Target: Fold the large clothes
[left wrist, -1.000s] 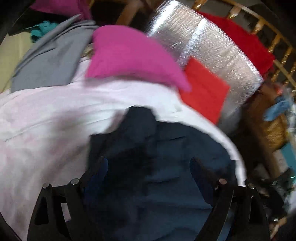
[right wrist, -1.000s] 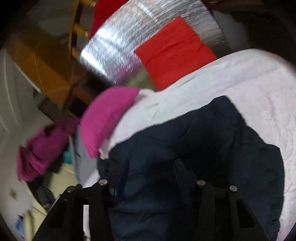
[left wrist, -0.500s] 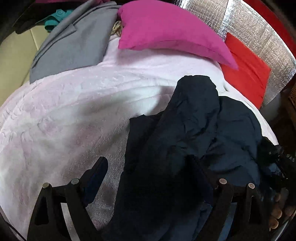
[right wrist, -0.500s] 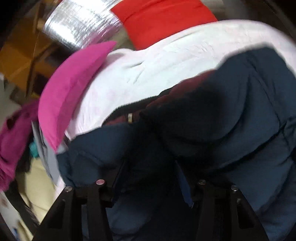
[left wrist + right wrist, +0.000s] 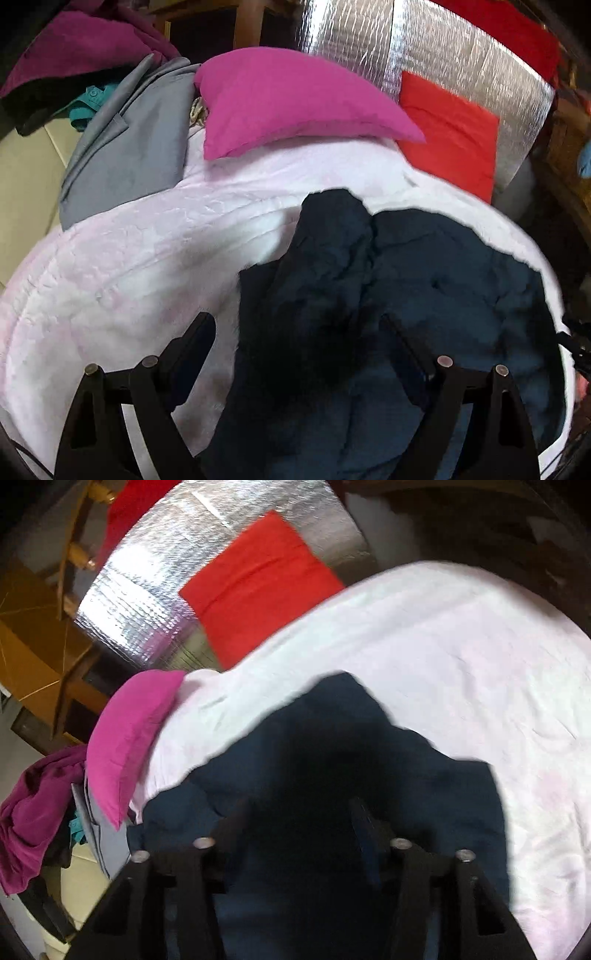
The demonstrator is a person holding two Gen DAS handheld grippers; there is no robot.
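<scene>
Navy jacket dropped back on the bed, right jaws closing

The navy jacket (image 5: 406, 295), lifted half a second ago, now lies crumpled on the pale blanket (image 5: 129, 277). The left gripper (image 5: 299, 332) gapes released; the right gripper (image 5: 299, 812) is closing over jacket fabric, grasp unconfirmed; folding barely begun.

Black two-finger grippers, left (image 5: 299, 343) and right (image 5: 299, 812), silver pivot pins, seemingly dark-blue inner finger pads.

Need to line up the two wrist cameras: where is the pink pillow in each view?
Left wrist: pink pillow upper middle, at the far end of the white blanket.
Right wrist: pink pillow at the left edge, mid-height.
Shared landmark: the red cloth against the silver foil.
</scene>
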